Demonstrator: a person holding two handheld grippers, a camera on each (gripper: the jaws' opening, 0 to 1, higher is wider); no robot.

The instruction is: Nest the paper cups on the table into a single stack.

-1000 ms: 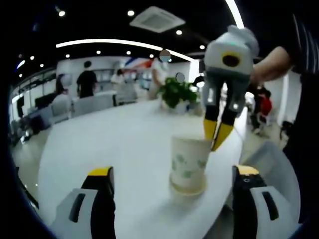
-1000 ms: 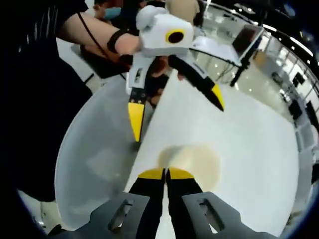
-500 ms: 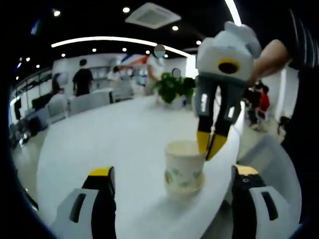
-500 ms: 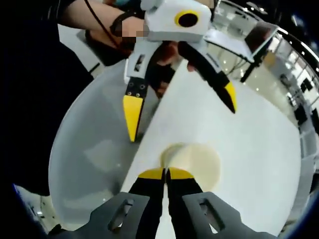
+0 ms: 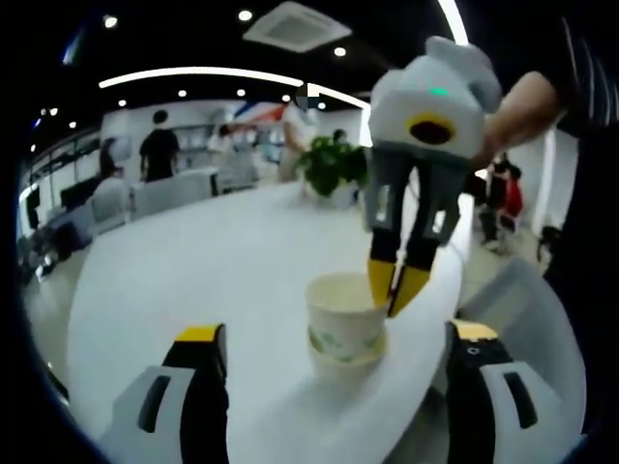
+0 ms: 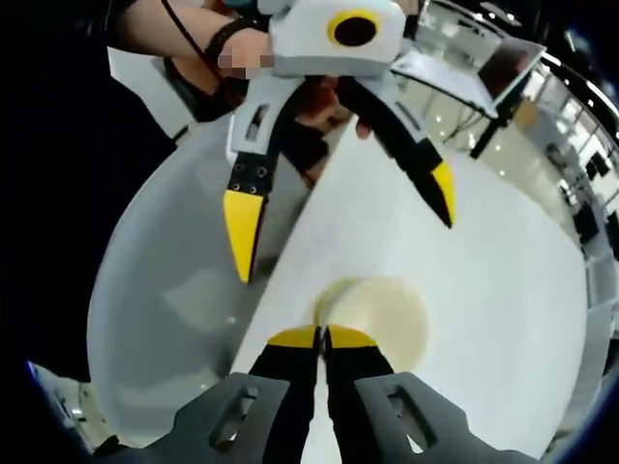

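A paper cup [image 5: 343,324] with a green leaf print stands near the edge of the round white table [image 5: 193,271]. A second rim rings its base, as if it sits inside another cup. My right gripper [image 5: 395,290] comes down from the upper right and is shut on the cup's near rim. From above, in the right gripper view, the cup's cream mouth [image 6: 382,319] lies just beyond my right gripper [image 6: 322,336], whose jaws pinch its rim. My left gripper [image 5: 336,333] is open, its jaws wide on either side of the cup without touching it. It hangs open over the cup as the left gripper [image 6: 342,213].
A potted plant [image 5: 334,174] stands at the table's far side. People and chairs are in the office behind. A grey rounded seat [image 6: 164,290] lies beside the table edge below the person's arm [image 6: 174,39]. A screen on a stand [image 6: 493,63] is beyond the table.
The right gripper and the cup have shifted a little left and nearer to the left gripper. The cup sits lower on its base ring. The left gripper looms larger in the right gripper view.
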